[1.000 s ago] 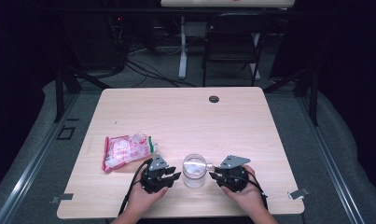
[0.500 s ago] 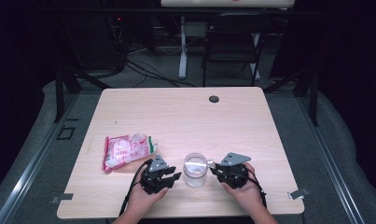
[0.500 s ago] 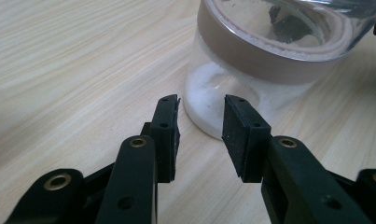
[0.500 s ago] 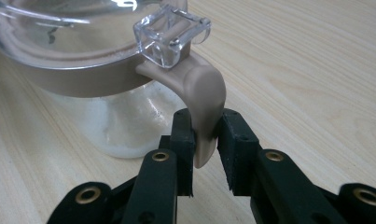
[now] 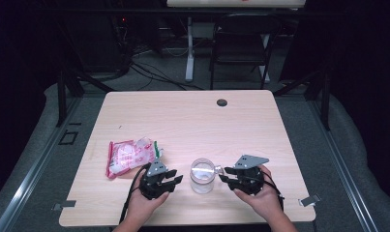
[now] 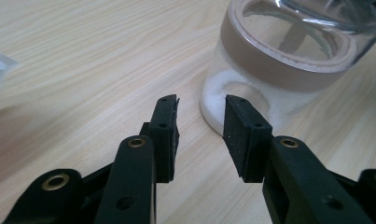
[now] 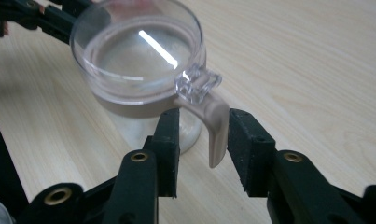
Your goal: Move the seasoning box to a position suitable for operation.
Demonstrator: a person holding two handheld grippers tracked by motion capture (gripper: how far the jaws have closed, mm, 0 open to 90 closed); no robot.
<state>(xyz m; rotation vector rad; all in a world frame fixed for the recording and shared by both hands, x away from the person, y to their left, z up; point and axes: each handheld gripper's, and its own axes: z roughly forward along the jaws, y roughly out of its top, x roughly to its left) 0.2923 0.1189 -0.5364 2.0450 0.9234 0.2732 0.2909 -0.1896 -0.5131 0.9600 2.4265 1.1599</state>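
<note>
Sitting between 2 grippers, the jar point(image 5: 202, 175): right gripper point(image 7: 202, 140) just opened around its latch, probably untouching; left gripper point(image 6: 200, 122) open, empty.

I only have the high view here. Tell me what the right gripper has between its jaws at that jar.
Observer: In the right gripper view, the beige latch tab of the jar hangs between the jaws of the right gripper. They have just been opening, and a gap shows on one side of the tab.
Operator: Now report the left gripper.
Observer: The left gripper is open with nothing between its jaws. The jar stands just ahead of them, untouched.
Operator: Tell me what's in the jar.
Observer: What looks like white powder lies along its bottom, seen through the clear wall in the left gripper view.
</note>
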